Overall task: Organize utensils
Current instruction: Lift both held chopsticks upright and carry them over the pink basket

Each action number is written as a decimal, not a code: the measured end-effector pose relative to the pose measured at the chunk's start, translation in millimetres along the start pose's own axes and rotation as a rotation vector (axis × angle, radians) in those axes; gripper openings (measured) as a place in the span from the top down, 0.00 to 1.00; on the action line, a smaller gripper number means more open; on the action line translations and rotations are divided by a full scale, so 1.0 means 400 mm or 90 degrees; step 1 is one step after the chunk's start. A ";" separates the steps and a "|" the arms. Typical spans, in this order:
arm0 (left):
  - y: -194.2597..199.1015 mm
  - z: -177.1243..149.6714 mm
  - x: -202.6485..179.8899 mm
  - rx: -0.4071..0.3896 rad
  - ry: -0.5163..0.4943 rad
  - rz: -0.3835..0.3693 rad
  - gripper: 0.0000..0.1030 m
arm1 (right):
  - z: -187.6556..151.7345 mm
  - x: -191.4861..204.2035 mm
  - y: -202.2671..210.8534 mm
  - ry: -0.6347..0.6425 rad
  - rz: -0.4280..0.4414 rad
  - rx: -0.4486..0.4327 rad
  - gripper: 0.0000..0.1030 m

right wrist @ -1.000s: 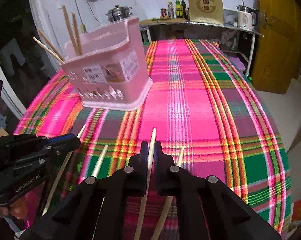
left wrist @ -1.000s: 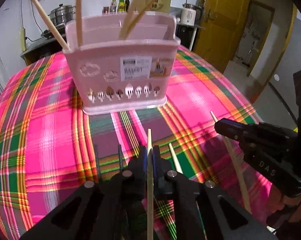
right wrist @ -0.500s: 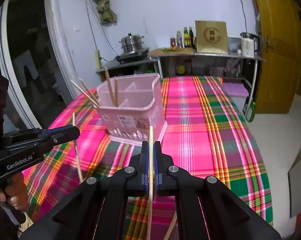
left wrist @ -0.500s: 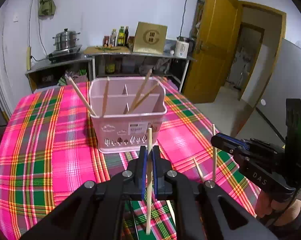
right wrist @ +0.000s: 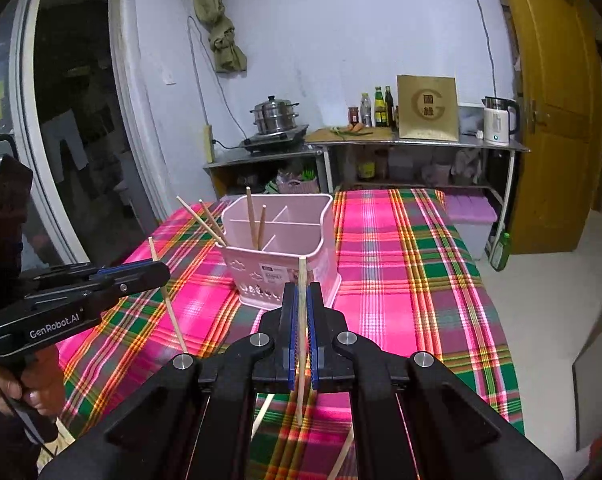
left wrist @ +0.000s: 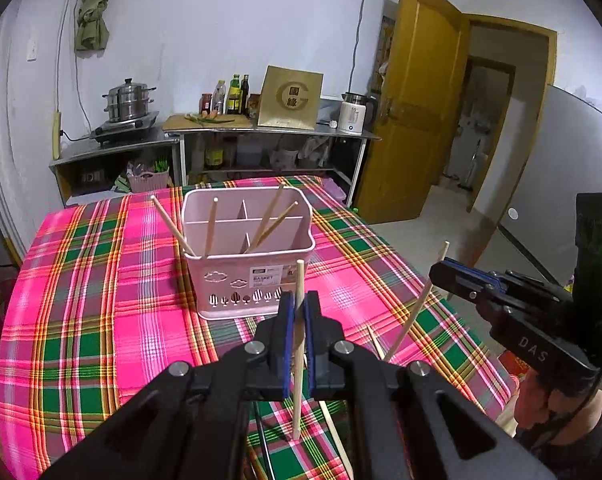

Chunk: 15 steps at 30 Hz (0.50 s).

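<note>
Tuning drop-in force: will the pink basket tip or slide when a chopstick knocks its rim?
The pink basket looks like thin, cut-out plastic holding only four chopsticks, so probably light. It is tall with a flared foot: sliding on the plaid cloth seems likelier than tipping. Leaning sticks may shift.

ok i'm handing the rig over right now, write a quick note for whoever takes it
Left gripper: shut on one chopstick, held upright, clear of the table.
Right gripper: shut on another chopstick, also upright and lifted.
Basket: pink, ahead in the middle of the plaid cloth, four chopsticks already standing in its compartments.
Done: four stowed, two picked up.
Left: drop both held sticks into the basket, then collect the loose chopsticks lying on the cloth near the grippers.
</note>
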<state>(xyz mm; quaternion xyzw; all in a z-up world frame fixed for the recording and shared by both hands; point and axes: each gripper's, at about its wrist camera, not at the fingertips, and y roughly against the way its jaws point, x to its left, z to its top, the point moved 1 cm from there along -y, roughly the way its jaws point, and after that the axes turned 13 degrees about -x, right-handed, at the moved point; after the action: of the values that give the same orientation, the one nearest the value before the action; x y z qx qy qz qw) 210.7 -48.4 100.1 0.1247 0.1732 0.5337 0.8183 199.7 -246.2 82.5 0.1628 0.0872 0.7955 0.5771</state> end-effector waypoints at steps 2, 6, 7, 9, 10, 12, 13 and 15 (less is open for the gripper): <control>0.007 0.002 -0.003 -0.002 0.000 -0.003 0.95 | 0.003 0.003 0.009 0.002 0.002 -0.004 0.96; 0.012 0.003 -0.004 -0.001 0.000 -0.005 0.94 | 0.007 0.002 0.015 0.002 0.004 -0.007 0.96; 0.013 0.005 -0.003 0.000 0.000 -0.004 0.94 | 0.008 0.002 0.016 0.001 0.006 -0.008 0.96; 0.013 0.006 -0.001 0.000 0.000 -0.003 0.94 | 0.010 0.003 0.017 0.000 0.008 -0.010 0.96; 0.014 0.008 0.001 0.001 0.001 -0.004 0.95 | 0.012 0.004 0.017 0.000 0.010 -0.012 0.96; 0.016 0.015 0.007 0.002 -0.001 -0.001 0.94 | 0.015 0.008 0.018 0.001 0.014 -0.013 0.96; 0.018 0.021 0.011 0.002 -0.002 0.000 0.94 | 0.018 0.010 0.018 0.001 0.017 -0.014 0.96; 0.019 0.037 0.018 -0.001 -0.007 0.006 0.94 | 0.029 0.018 0.014 0.004 0.023 -0.017 0.96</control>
<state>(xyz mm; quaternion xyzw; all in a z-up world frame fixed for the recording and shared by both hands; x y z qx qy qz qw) 213.3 -38.8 115.5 0.1276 0.1676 0.5370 0.8169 196.9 -241.7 96.5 0.1541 0.0751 0.8074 0.5646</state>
